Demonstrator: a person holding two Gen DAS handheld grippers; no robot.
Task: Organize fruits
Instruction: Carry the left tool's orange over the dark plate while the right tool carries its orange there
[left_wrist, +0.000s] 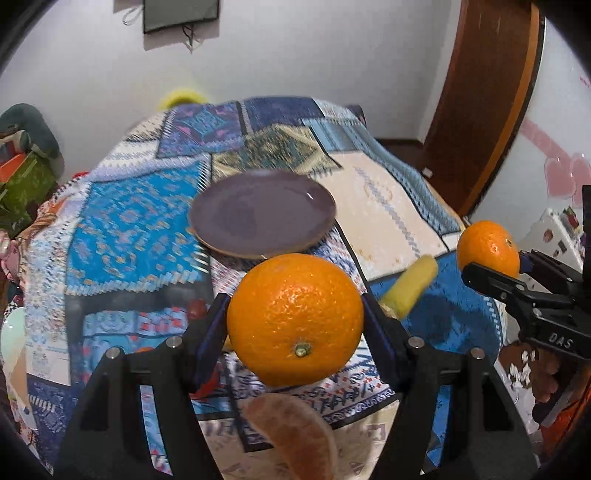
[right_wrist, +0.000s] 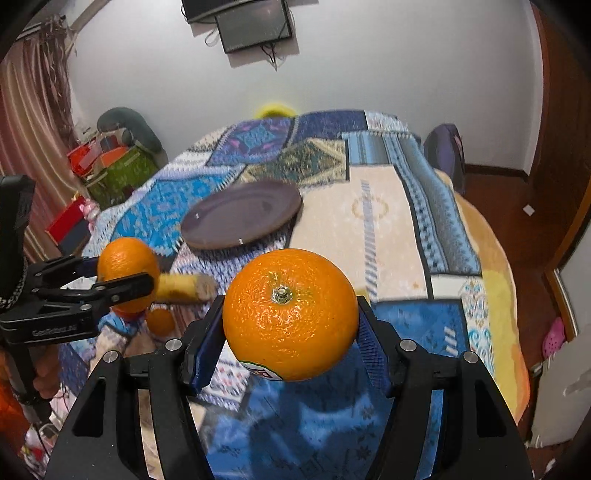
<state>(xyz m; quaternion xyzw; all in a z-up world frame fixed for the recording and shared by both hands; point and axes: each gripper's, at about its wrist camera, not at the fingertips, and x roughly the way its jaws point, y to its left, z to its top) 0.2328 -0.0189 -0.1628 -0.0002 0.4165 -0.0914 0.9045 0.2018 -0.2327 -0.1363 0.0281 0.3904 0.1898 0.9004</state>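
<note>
Two hand-held grippers, each clamped on an orange. Left hand-held gripper (left_wrist: 295, 321) has its blue pads pressed on both sides of a large orange (left_wrist: 294, 319), stem end facing the camera, lifted off the cloth. Right hand-held gripper (right_wrist: 290, 317) grips a second orange (right_wrist: 290, 314) the same way, stem up, a sticker partly visible at its lower edge. Jaws on both sit about half spread, filled by the fruit.

Each gripper shows in the other's view at the side, well apart from it. The table (left_wrist: 388, 206) carries a patchwork blue cloth that drops off at the right and far edges; the wall lies beyond the far edge, a wooden door (left_wrist: 491, 92) to the right. An empty purple plate (left_wrist: 262, 214) sits ahead of both oranges, with open cloth around it.

Near the grippers lie a yellow banana piece (left_wrist: 410, 284), a peeled orange segment (left_wrist: 295, 435) and a small orange (right_wrist: 160, 321). Both held oranges look bright, glossy, unblemished.
</note>
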